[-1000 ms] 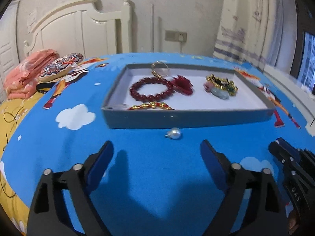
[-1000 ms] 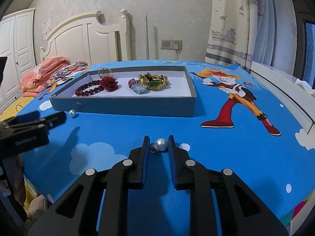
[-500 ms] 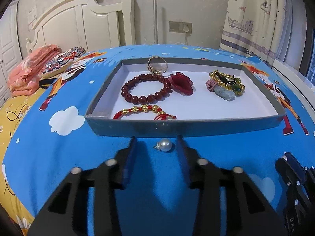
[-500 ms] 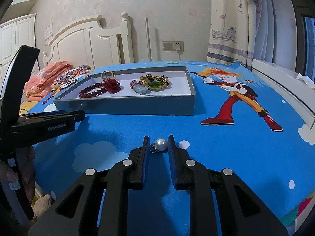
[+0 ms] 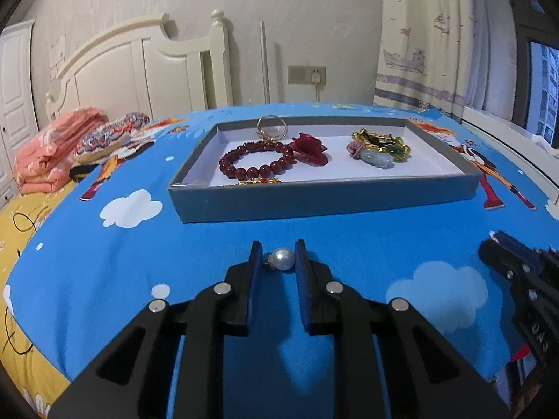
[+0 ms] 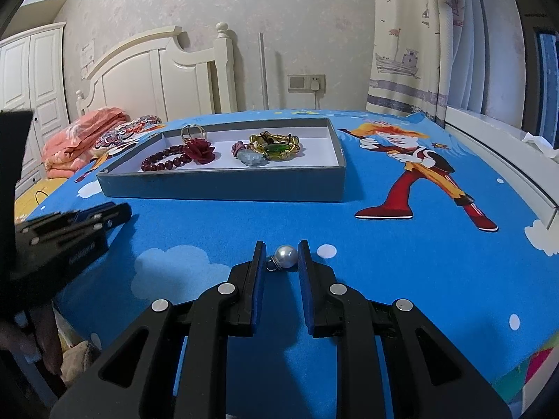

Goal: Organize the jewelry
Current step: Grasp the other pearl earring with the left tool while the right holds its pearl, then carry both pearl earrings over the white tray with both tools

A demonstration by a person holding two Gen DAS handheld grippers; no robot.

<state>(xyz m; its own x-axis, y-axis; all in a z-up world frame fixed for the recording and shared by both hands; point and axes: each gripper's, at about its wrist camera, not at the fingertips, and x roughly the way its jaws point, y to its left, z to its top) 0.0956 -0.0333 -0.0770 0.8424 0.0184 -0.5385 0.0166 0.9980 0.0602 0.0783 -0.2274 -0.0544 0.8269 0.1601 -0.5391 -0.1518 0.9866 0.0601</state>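
Observation:
My left gripper (image 5: 278, 260) is shut on a pearl earring (image 5: 282, 259), held above the blue cloth in front of the grey tray (image 5: 314, 199). My right gripper (image 6: 279, 257) is shut on a second pearl earring (image 6: 285, 257), also in front of the tray (image 6: 223, 186). The tray holds a red bead bracelet (image 5: 255, 162), a red flower (image 5: 309, 147), a gold ring (image 5: 271, 127), a gold-and-green piece (image 5: 382, 141) and a gold-and-red bracelet (image 5: 258, 181). Each gripper shows in the other's view: the right one (image 5: 520, 279), the left one (image 6: 70, 230).
The tray sits on a blue cartoon-print cloth (image 6: 419, 244) over a table. Folded orange cloth (image 5: 52, 146) and a patterned cushion (image 5: 111, 132) lie far left. A bed headboard (image 5: 139, 70) and curtain (image 5: 436, 35) stand behind.
My left gripper moved up to the pearl earring by the tray's front wall, shut on it and drew it back. My right gripper kept hold of its pearl earring.

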